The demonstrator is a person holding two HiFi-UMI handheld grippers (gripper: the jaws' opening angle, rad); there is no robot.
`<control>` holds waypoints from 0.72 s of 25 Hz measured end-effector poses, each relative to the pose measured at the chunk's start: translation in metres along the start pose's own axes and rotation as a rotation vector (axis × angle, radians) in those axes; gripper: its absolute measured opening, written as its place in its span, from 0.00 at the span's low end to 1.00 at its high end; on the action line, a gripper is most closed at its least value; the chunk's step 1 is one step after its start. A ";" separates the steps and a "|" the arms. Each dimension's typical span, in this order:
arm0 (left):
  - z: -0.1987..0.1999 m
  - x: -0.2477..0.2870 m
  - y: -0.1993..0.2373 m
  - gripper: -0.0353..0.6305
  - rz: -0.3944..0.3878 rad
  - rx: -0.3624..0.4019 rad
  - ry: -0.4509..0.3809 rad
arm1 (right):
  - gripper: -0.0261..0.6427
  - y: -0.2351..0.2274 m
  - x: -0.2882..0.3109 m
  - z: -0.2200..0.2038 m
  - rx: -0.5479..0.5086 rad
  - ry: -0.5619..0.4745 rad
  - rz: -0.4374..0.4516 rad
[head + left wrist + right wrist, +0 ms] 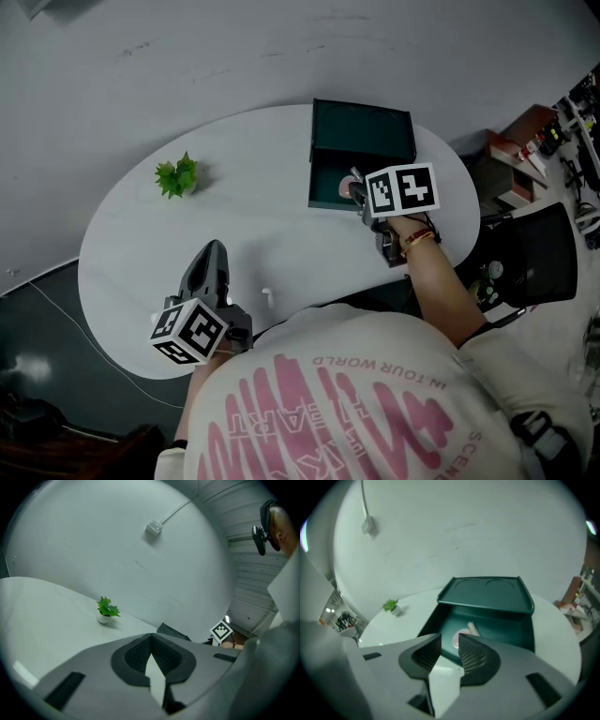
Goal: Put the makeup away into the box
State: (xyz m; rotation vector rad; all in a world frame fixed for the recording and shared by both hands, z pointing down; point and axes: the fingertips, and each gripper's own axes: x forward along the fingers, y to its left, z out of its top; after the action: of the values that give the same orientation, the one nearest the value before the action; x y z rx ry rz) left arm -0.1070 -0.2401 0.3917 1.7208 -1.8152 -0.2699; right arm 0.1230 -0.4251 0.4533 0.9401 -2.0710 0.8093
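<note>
Makeup [472, 630] lies inside the box [520, 637]. From my right gripper view I make out a pink round piece [455, 639] and a pale tube [474, 628] just beside it, both on the dark green floor. The lid [487, 592] stands open at the far side. The box sits toward the right end of the white table [281, 234].

My right gripper [449, 641] hangs over the near edge of the box, pointing steeply down into it. Its jaws stand apart with a narrow gap, and nothing is between the pads. Through the gap I see only the pink piece lying below. In the head view, this gripper [359, 199] covers part of the box's front, and its marker cube [403, 188] faces up.

My left gripper [214, 247] is well apart from the box, over the near left part of the table and pointing across it. In its own view the jaws [151, 639] are pressed together, tip to tip, and they hold nothing.

A small green plant [177, 175] stands at the far left of the table. A tiny white thing [267, 296] lies near the table's front edge; I cannot tell what it is.
</note>
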 end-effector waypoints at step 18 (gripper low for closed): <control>0.002 -0.013 0.021 0.06 -0.032 0.024 0.020 | 0.04 0.188 0.013 -0.022 -0.114 -0.248 0.290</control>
State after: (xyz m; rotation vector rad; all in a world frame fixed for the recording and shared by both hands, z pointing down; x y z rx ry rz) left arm -0.1264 -0.2252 0.3973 1.7638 -1.7846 -0.2445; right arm -0.0276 -0.3112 0.4298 0.7160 -2.4812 0.7392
